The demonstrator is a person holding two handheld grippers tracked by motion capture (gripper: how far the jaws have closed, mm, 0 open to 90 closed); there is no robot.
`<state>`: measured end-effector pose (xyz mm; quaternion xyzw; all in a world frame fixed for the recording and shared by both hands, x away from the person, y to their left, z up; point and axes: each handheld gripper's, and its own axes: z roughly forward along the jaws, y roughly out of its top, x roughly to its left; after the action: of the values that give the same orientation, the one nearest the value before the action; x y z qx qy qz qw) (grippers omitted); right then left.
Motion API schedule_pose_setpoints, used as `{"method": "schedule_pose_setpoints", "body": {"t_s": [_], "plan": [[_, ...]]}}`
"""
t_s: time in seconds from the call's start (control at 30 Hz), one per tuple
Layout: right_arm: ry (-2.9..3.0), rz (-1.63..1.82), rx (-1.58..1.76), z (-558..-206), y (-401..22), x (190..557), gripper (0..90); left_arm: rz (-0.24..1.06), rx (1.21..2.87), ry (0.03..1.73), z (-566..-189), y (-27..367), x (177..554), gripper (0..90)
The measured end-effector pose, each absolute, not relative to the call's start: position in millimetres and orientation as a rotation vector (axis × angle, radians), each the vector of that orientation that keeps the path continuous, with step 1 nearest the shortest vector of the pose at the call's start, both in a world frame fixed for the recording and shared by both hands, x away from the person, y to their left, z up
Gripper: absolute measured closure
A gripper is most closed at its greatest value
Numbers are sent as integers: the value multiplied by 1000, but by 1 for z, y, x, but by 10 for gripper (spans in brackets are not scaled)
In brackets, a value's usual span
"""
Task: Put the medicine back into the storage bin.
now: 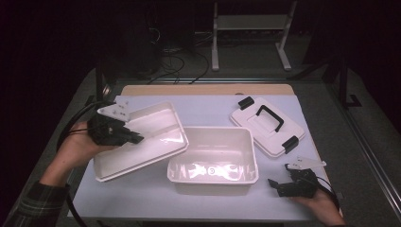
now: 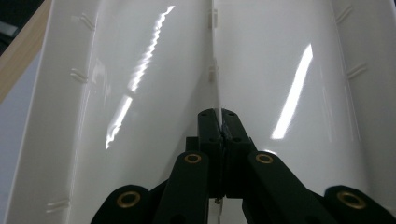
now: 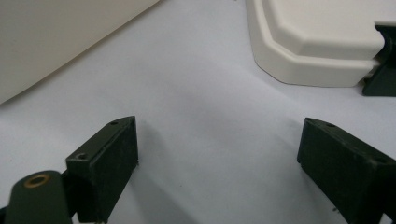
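Tray (image 1: 146,142): tilting, its right edge resting on the left rim of the open tub (image 1: 213,161).
Left gripper (image 1: 135,138): jaws pinching tight on the tray's thin wall.
Right gripper (image 1: 275,185): jaws gaping wide, holding nothing, resting on the bench (image 1: 142,194).
Lid (image 1: 267,125): lying apart, behind the right gripper.

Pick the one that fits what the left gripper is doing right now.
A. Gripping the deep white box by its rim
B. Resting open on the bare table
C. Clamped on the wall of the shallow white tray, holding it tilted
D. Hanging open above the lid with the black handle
C: the left gripper has its jaws closed on the thin wall of the shallow white tray, which sits tilted, leaning on the deep white box.
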<state>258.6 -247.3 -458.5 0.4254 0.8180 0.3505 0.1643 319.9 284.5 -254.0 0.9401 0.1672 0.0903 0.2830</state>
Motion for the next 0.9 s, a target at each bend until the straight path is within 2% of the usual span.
{"method": "schedule_pose_setpoints", "body": {"t_s": [0.43, 0.9], "plan": [[2332, 998, 1211, -459, -247, 259, 117, 262, 2518, 676, -307, 343, 301, 889], [2331, 998, 1211, -459, -247, 259, 117, 202, 2543, 743, -371, 351, 297, 889]]}}
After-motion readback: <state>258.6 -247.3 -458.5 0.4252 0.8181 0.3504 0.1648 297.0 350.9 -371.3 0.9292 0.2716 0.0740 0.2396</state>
